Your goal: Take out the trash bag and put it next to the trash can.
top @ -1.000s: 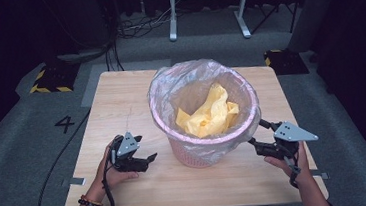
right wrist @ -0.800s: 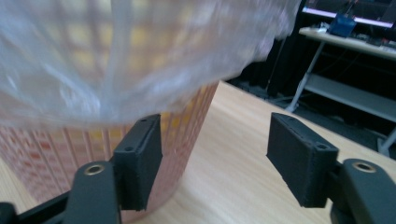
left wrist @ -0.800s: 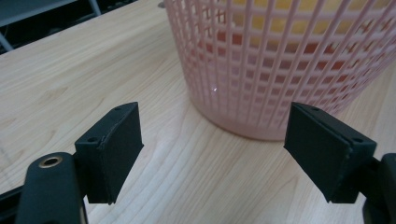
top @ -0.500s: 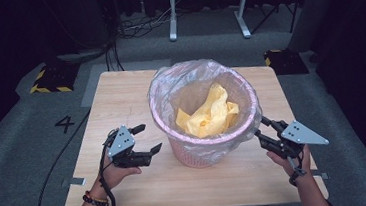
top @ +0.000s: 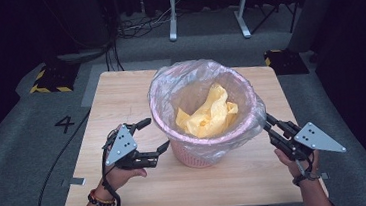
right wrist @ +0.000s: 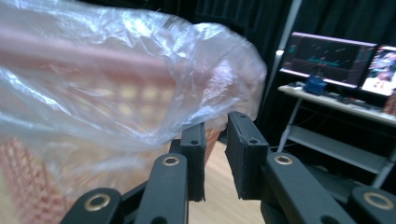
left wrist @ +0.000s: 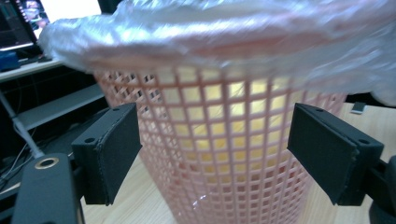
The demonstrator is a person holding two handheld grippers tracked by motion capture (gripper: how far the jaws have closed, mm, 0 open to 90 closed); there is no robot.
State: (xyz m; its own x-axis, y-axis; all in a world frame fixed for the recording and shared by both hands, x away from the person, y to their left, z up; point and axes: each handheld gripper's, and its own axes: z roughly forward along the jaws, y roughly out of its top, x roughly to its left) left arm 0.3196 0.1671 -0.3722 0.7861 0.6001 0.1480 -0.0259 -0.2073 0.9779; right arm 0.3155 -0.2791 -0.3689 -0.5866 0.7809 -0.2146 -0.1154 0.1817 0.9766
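1. Pink lattice basket [top: 195,152] stands on the table [top: 120,96] between the two tongs, lined with a clear plastic bag [top: 166,82].
2. High view: yellow crumpled paper [top: 207,116] lies inside the bag.
3. Left tongs [top: 150,138]: jaws spread wide, released, just beside the basket wall. Left gripper view shows lattice [left wrist: 215,154] between the pads, untouched.
4. Right tongs [top: 269,125]: jaws have just been closing. Right gripper view shows a narrow gap with the bag's overhang [right wrist: 210,70] just beyond; a pinch on the film cannot be told.
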